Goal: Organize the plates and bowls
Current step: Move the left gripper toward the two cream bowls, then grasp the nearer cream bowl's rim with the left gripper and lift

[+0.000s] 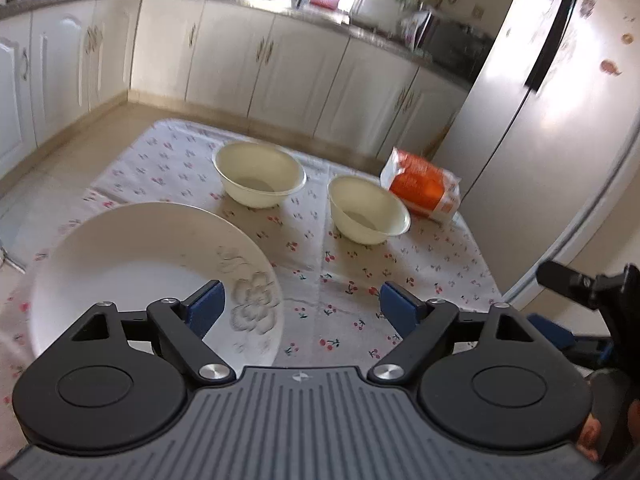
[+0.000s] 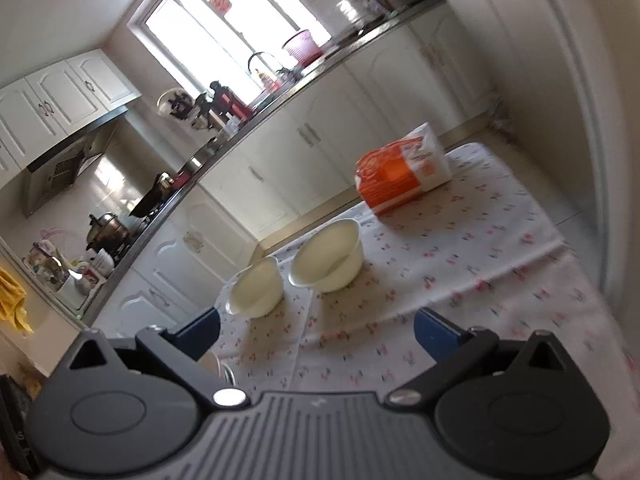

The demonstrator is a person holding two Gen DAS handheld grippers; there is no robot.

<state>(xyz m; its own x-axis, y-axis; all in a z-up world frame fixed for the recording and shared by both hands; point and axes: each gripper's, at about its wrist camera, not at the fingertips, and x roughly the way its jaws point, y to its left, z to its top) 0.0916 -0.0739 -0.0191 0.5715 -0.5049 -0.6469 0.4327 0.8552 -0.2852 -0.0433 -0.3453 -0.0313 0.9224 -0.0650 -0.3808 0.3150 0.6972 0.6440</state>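
Observation:
A large white plate (image 1: 152, 276) with a grey flower print lies on the cherry-print tablecloth (image 1: 352, 276) at the near left. Beyond it stand two cream bowls, one further back (image 1: 259, 178) and one to the right (image 1: 367, 210). My left gripper (image 1: 302, 306) hovers open over the plate's right edge, its left finger above the plate. In the right wrist view the same bowls (image 2: 256, 286) (image 2: 328, 255) sit side by side ahead of my right gripper (image 2: 316, 330), which is open and holds nothing. A curved rim shows behind its left finger.
An orange and white packet (image 1: 426, 188) (image 2: 404, 174) lies at the table's far right corner. White kitchen cabinets (image 1: 224, 60) run behind the table, and a tall fridge (image 1: 552, 112) stands close on the right. Part of the right gripper (image 1: 580, 284) shows at the left wrist view's right edge.

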